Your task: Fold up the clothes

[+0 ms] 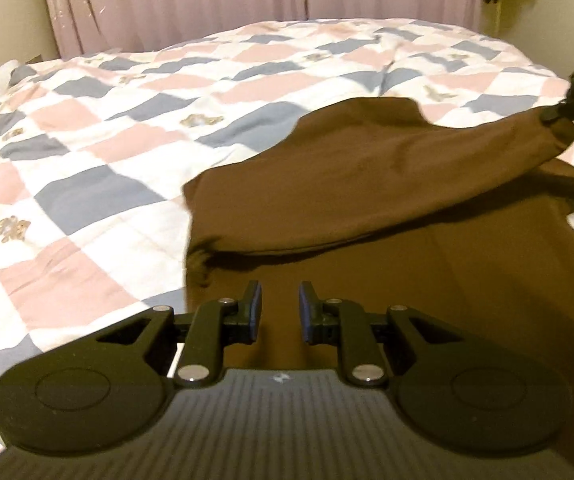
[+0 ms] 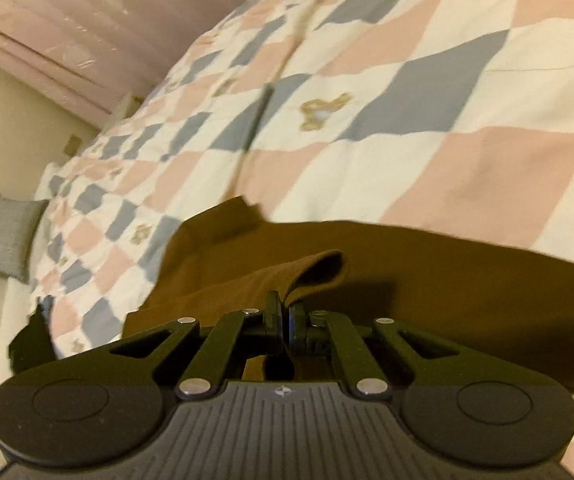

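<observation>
Across the lower right of the frame on the checked quilt [image 1: 87,152] lies the brown top [image 1: 367,240], looking soft and floppy, its sleeve cuff [image 2: 319,268] pinched by the right gripper [image 2: 285,316] while the left gripper [image 1: 280,312] hovers parted and empty, so I'd grab hems.

A bed [image 1: 87,208] is covered by a quilt [image 2: 427,92] patterned in pink, grey-blue and white diamonds, with small tan motifs scattered over it. A crease is seen running through the quilt toward the far edge. A brown garment [image 1: 367,216] is laid directly on the quilt at the near side, with 1 sleeve [image 1: 427,148] raised across its body. A grey cushion [image 2: 5,236] is seen at the bed's far end, beside the quilt's edge.
</observation>
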Demonstrator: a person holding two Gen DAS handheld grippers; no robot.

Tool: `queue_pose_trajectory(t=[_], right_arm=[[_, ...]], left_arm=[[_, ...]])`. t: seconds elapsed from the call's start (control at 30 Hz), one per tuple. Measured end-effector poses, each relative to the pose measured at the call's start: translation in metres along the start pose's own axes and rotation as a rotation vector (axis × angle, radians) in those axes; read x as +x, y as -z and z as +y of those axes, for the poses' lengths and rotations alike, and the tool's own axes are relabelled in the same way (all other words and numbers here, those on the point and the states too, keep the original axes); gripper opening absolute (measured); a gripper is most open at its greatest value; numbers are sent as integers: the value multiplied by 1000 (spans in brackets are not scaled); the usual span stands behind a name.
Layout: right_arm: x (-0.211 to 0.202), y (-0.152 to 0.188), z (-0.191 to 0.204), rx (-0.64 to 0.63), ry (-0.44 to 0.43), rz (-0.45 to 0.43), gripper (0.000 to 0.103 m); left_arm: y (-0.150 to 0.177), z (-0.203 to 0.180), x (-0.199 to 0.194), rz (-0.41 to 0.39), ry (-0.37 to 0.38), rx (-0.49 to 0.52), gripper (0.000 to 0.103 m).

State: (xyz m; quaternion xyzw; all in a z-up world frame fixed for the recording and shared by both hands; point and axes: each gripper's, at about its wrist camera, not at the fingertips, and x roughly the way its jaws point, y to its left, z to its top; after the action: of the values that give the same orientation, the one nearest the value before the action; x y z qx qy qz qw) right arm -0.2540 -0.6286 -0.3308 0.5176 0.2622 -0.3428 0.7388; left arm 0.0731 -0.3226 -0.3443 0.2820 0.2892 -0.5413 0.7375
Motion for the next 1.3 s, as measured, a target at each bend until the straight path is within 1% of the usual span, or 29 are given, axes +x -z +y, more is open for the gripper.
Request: queue_pose_trajectory(t=[0.13, 0.27, 0.33, 0.37, 0.43, 0.5, 0.53, 0.63, 0.73, 0.83, 0.93, 0.97, 1.0, 1.03, 1.07, 1.1, 1.13, 1.17, 1.3], right_arm=[[5, -1, 0, -3, 34, -24, 3], [3, -5, 12, -47, 5, -71, 3], [3, -6, 19, -88, 8, -94, 3], [6, -7, 19, -100, 45, -89, 3], [17, -8, 15, -101, 126, -64, 3], [27, -8, 7, -72, 170, -35, 3], [30, -7, 4, -67, 193, -19, 3], [40, -3, -1, -60, 260, 24, 3], [43, 2, 7, -111, 318, 30, 3], [48, 4, 38, -234, 400, -3, 3], [61, 20, 82, -371, 429, -28, 5], [68, 27, 95, -407, 411, -26, 6], [77, 35, 106, -436, 373, -17, 16], [86, 42, 115, -452, 333, -5, 30], [95, 47, 118, -444, 277, 30, 43], [103, 51, 119, -417, 218, 69, 58], [104, 54, 117, -383, 162, 80, 59], [101, 55, 113, -348, 125, 68, 59], [70, 57, 90, -225, 38, -18, 60]], left_arm=[[-9, 8, 4, -41, -25, 26, 16], [-32, 21, 23, -102, -37, 17, 16], [-41, 25, 42, -97, -43, 17, 17], [-43, 28, 54, -80, -50, 21, 17], [-43, 32, 79, -17, -58, 34, 17], [-37, 35, 101, 57, -60, 57, 19], [-35, 36, 106, 74, -61, 70, 19], [-32, 35, 104, 63, -63, 99, 20], [-37, 40, 96, 40, -44, 66, 22], [-41, 41, 87, 13, -22, 37, 25], [-43, 41, 79, 9, 2, 19, 27], [-43, 41, 77, 11, 9, 17, 27], [-42, 42, 75, 13, 13, 16, 27], [-41, 44, 72, 15, 15, 16, 28], [-39, 45, 70, 17, 18, 14, 28], [-37, 48, 67, 20, 20, 6, 28], [-34, 52, 64, 23, 22, -4, 28], [-32, 55, 62, 27, 24, -15, 28], [-28, 59, 55, 34, 36, -42, 27]])
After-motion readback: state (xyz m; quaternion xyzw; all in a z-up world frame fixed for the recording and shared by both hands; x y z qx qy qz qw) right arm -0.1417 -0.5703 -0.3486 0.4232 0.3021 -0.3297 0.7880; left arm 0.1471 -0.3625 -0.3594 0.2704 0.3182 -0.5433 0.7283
